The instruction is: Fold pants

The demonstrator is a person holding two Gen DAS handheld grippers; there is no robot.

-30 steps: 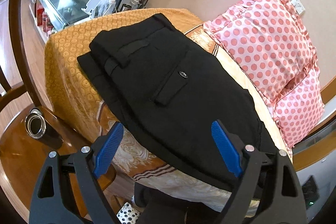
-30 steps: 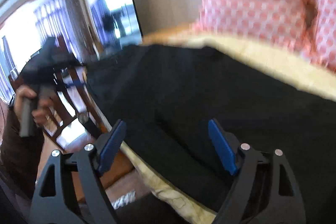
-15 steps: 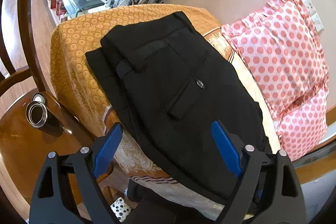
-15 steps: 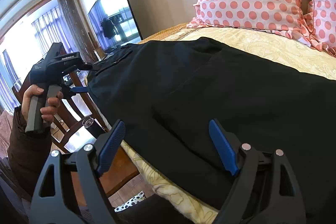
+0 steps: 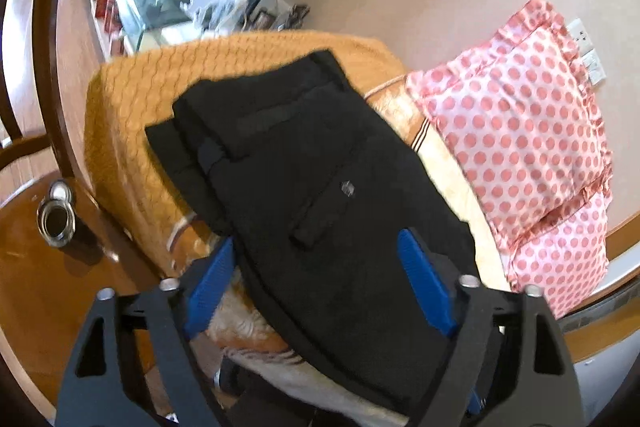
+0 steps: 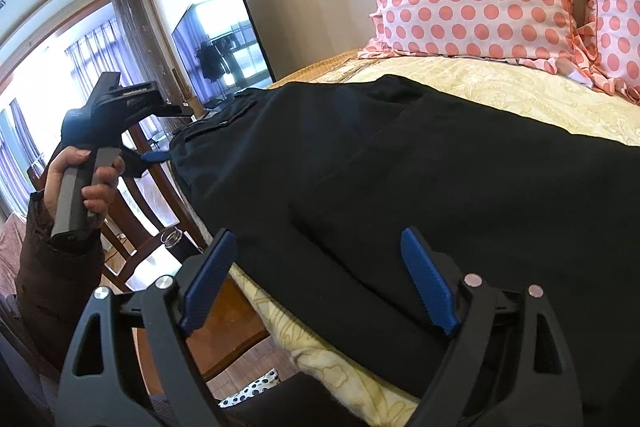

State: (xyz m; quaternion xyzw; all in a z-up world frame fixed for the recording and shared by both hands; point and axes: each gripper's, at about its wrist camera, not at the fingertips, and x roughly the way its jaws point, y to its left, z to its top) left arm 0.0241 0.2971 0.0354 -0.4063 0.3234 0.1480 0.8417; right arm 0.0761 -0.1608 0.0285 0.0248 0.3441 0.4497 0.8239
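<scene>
The black pants (image 5: 304,179) lie flat on the bed (image 6: 500,95). Both the left hand-held gripper (image 5: 316,287) and right hand-held gripper (image 6: 320,283) are spread wide, holding nothing. Next, each must pinch the near edge at 6 o'clock.

Daylight floods in from the windows (image 6: 48,99) at far left of the right wrist view, blown out to white, with glare on the television (image 6: 224,39). The left wrist view is smeared by motion blur, most toward its top. Both bend strongly at the dark circular edges. The black pants (image 6: 420,167) show little detail.
</scene>
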